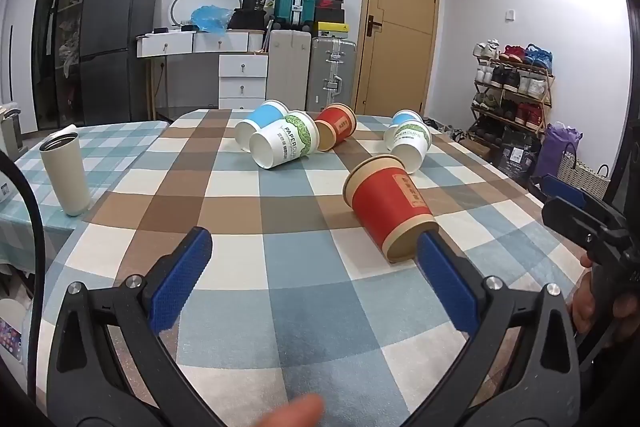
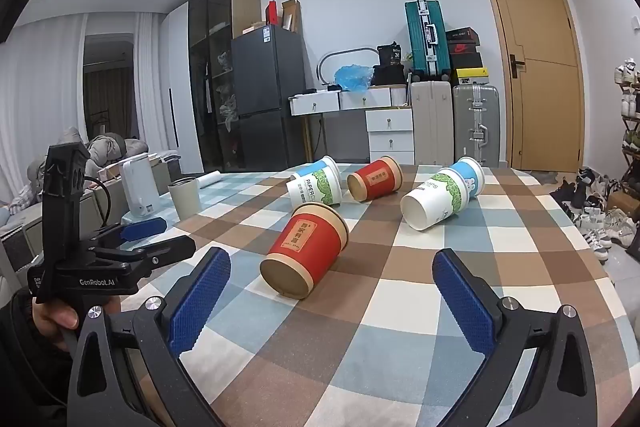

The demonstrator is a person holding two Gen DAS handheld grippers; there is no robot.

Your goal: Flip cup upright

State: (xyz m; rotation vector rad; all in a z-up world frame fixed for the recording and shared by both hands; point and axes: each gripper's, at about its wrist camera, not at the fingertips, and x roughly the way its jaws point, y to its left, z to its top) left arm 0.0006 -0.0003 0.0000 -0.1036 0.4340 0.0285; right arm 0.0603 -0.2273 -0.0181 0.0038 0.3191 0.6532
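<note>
Tablecloth (image 2: 360, 327) is showing blue, brown and cream checks. Nearest cup (image 2: 306, 251) is showing red with tan bands; gripper pads (image 2: 200, 303) are showing blue.

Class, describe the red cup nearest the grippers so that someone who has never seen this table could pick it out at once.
Start at the checked tablecloth and come toward its near end, ahead of the cluster of tipped cups. There the near red cup lies alone on its side. A second red cup lies farther back among white and blue ones; only this one touches no other cup.
</note>
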